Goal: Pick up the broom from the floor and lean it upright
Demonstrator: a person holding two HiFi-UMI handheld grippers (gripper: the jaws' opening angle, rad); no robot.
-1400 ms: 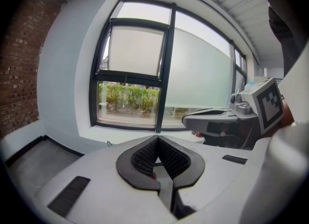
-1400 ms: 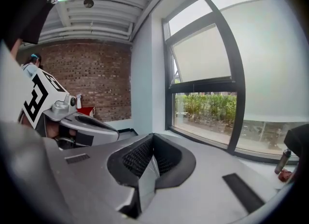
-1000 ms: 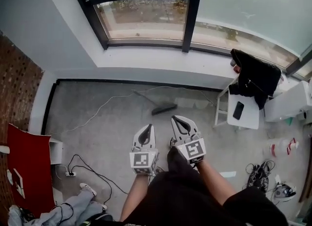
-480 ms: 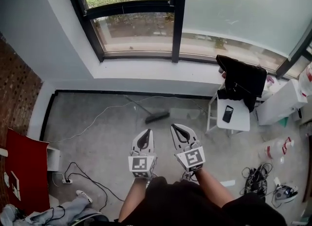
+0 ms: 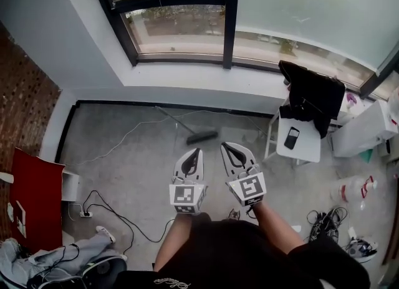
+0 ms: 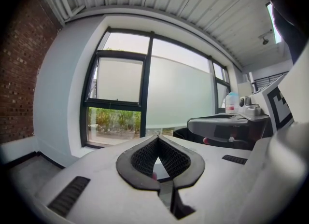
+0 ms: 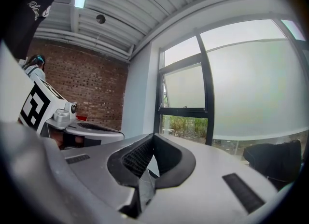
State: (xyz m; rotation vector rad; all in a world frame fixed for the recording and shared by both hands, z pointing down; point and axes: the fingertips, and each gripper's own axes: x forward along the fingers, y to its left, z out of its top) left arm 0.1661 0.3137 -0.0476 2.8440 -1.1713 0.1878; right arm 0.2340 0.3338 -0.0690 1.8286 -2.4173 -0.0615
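1. Under the window (image 5: 181,29), close to the foot of the wall (image 5: 187,91), the broom (image 5: 201,137) lies flat on the grey floor (image 5: 137,169). Its brush head is the end nearer the person, and its thin handle slants away toward the wall. A white cable (image 5: 124,138) runs along the floor near it.
2. The left gripper (image 5: 197,152) and right gripper (image 5: 225,147) are held out side by side in front of the person, well apart from the broom. Each gripper view shows the jaw tips pressed together with nothing between them, so both are closed and empty.
3. The step in hand looks like the approach; the pick-up has not yet begun.
4. The next move probably calls for closing the gap, lowering a gripper and spreading its jaws to straddle the handle. The handle is slim and flat on the floor, so the pads need careful placing. Once it is lifted, the bare wall below the sill seems a likely place to lean it.
5. Each gripper's cube carries black-and-white square markers. Pale script shows on the dark shirt (image 5: 230,250), but it is too small to read. No brand or label on the broom can be made out.
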